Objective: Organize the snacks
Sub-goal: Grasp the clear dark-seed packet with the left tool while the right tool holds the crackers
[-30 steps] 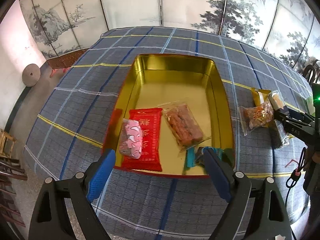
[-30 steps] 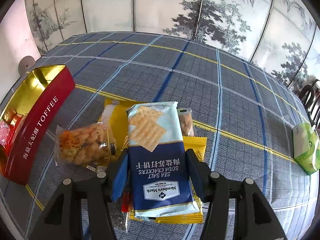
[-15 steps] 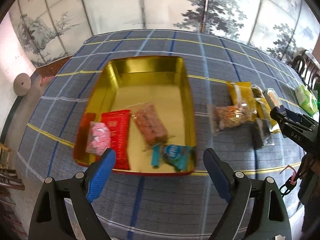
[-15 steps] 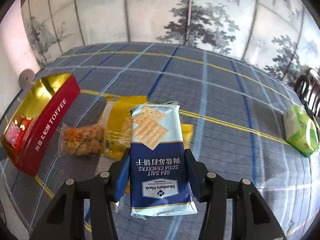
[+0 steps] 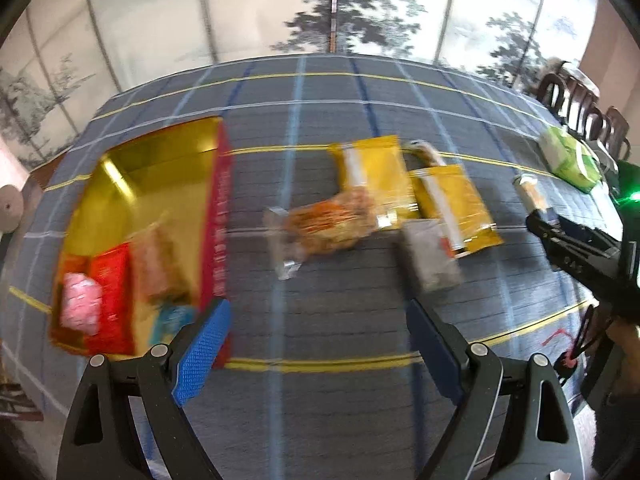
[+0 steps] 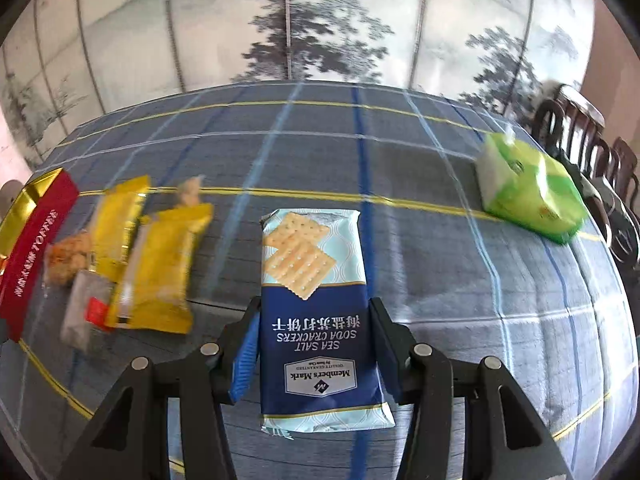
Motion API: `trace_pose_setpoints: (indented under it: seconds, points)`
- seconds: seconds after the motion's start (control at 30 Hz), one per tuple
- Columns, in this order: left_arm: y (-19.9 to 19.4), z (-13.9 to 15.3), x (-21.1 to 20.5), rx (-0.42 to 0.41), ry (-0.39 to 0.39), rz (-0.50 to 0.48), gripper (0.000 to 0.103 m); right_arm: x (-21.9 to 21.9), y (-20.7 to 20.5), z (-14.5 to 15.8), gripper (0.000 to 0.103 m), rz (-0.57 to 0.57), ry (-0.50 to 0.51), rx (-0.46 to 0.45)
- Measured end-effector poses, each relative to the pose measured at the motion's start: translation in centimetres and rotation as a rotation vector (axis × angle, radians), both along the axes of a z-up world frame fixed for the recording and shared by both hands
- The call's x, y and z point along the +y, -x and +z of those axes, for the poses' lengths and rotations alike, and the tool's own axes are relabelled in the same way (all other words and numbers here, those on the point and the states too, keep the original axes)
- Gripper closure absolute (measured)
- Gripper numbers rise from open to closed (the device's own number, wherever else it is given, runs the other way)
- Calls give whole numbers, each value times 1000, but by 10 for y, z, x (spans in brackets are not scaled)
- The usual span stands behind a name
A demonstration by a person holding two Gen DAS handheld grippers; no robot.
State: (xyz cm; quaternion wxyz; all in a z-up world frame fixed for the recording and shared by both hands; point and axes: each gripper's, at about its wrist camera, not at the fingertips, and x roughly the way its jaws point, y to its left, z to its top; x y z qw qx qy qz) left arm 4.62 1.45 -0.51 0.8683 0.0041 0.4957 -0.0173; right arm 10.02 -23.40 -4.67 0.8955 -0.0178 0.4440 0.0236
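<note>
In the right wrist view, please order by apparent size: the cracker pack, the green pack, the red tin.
1. Cracker pack, largest, though it is nearest the camera, which inflates it.
2. Green pack.
3. Red tin, cut off by the frame edge, so its rank is unsure.

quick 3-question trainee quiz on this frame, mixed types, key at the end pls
1. True or false: the right gripper is shut on the blue-and-pale soda cracker packet.
2. Which lies inside the gold-lined red toffee tin? A) pink wrapped snack B) green tissue pack C) yellow snack pouch
3. Fill in: the left gripper is ____, nothing between its blue pads.

Key: 1 true; 2 A; 3 open
</note>
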Motion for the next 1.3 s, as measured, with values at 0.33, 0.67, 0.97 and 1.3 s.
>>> trace_pose_setpoints:
  seconds: [0.33, 0.67, 0.97, 1.3]
  points:
    - [-18, -12, -49, -13, 3, -57, 16, -24, -8, -15, 53, -43, -30, -23]
    - [-30, -25, -57, 21, 54, -34, 19, -25, -7, -19, 52, -30, -19, -25]
    - [-44, -38, -66, 55, 70, -32, 47, -23, -7, -19, 51, -26, -18, -22]
    - [-48, -45, -65, 75, 93, -54, 66, -23, -7, -19, 51, -26, -19, -22]
